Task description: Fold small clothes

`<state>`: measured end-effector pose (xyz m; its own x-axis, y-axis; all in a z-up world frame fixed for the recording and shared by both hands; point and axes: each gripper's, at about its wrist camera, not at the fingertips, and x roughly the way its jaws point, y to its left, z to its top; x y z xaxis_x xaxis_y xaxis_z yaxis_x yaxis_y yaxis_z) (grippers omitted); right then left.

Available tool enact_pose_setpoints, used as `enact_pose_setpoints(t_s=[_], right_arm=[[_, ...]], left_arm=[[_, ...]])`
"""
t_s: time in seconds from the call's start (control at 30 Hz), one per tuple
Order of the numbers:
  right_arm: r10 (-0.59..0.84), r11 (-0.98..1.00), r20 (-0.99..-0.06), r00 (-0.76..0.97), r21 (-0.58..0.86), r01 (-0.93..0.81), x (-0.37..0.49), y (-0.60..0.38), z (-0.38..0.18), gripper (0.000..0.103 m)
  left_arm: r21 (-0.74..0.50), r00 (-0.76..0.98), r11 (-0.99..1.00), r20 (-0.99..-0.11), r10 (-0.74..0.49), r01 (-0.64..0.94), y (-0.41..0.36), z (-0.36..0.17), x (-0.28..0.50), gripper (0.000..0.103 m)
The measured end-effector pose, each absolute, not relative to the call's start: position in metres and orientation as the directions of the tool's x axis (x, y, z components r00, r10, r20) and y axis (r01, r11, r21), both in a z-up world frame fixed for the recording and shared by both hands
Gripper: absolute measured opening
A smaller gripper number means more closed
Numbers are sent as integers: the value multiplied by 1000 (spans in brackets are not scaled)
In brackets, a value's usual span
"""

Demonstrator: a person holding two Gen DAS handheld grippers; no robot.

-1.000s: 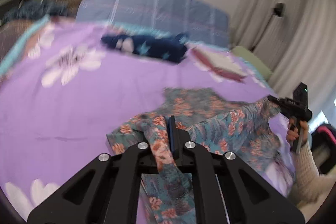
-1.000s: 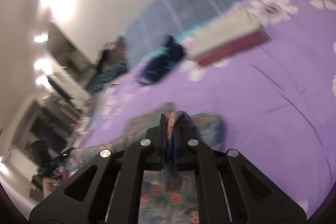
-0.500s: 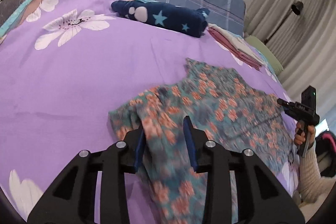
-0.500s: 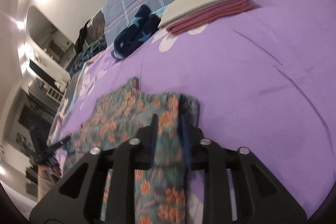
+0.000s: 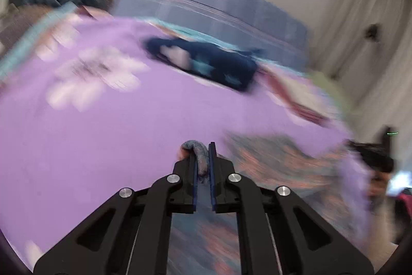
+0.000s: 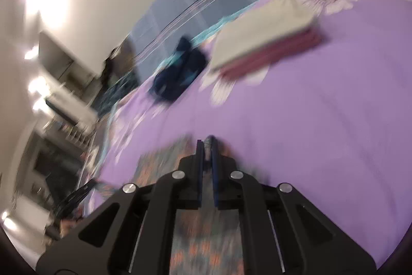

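Observation:
A small teal garment with an orange flower print (image 5: 278,161) hangs between my two grippers above the purple floral bedspread (image 5: 108,125). My left gripper (image 5: 202,153) is shut on a bunched edge of it. My right gripper (image 6: 207,150) is shut on another edge, and the cloth (image 6: 206,236) hangs below the fingers. The right gripper and its hand show blurred at the right of the left wrist view (image 5: 373,159). Both views are motion-blurred.
A dark blue star-print garment (image 5: 206,63) lies near the head of the bed, also in the right wrist view (image 6: 180,76). A folded stack, cream over maroon (image 6: 265,38), lies beside it. A blue plaid pillow (image 5: 211,7) lies behind. Curtains (image 5: 360,30) hang at the right.
Half a second ago both grippers were open over the garment lying flat. Now both are shut on it and have lifted its edges, moving fast.

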<state>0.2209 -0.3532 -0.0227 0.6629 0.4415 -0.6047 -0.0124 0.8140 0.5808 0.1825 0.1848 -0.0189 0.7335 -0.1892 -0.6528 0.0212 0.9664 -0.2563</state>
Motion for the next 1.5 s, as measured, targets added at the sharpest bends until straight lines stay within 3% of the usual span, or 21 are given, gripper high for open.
enact_pose_setpoints(t_s=[0.03,0.07,0.13,0.17,0.2,0.3,0.47,0.53,0.6,0.63,0.83,0.9,0.97,1.03,1.2,1.27,1.43,1.5], right_arm=[[370,841,-642,671,539,52,232,-355,-26,19],[306,860,-683,663,497,115,243,-356,-32,40],[304,862,-715,629,487,138,253,-358,-45,46],[323,862,-714,622,493,119,253,-358,-49,46],[333,866,-710,620,491,97,252,-357,-51,47],[352,883,-705,616,468,31,248,-358,-59,53],[433,880,-724,537,468,-79,263,-342,-66,53],[421,897,-753,506,427,-113,272,-327,-69,53],[381,919,-776,503,378,-113,277,-318,-70,12],[389,916,-777,495,383,-117,279,-316,-69,4],[468,861,-599,650,476,-181,266,-328,-18,4],[431,882,-629,647,444,-156,278,-327,-24,6],[378,910,-703,603,401,-103,298,-324,-50,15],[323,928,-769,552,371,-25,307,-324,-78,16],[358,906,-738,573,422,-22,276,-340,-77,26],[350,914,-739,575,403,-39,259,-349,-69,30],[372,913,-746,553,403,-70,221,-367,-64,29],[416,894,-737,532,438,-91,214,-372,-66,17]], left_arm=[[-215,720,977,-679,-145,-6,183,-25,193,12],[-206,692,978,-710,-133,-23,181,-34,203,19],[-216,659,976,-739,-139,-37,179,-48,208,39],[-191,655,981,-746,-118,-41,178,-53,206,61],[-162,658,986,-747,-95,-41,176,-57,203,70],[-115,640,993,-764,-76,-19,177,-70,198,71],[-223,584,975,-794,-169,-21,194,-86,212,75],[-228,591,974,-787,-178,-10,194,-88,219,71],[-266,589,964,-774,-232,31,192,-86,221,5],[-316,580,948,-764,-282,45,193,-83,222,1],[-233,695,969,-685,-220,78,195,-43,200,2],[-191,692,979,-699,-182,65,196,-47,206,2],[-184,649,980,-736,-190,78,192,-66,216,5],[-142,606,988,-781,-154,68,187,-86,220,23],[-105,632,991,-764,-131,78,181,-76,198,49],[-49,668,992,-735,-115,117,165,-58,182,52],[-71,663,953,-703,-256,293,90,-26,153,57],[-72,613,907,-715,-336,414,39,-25,137,57]])
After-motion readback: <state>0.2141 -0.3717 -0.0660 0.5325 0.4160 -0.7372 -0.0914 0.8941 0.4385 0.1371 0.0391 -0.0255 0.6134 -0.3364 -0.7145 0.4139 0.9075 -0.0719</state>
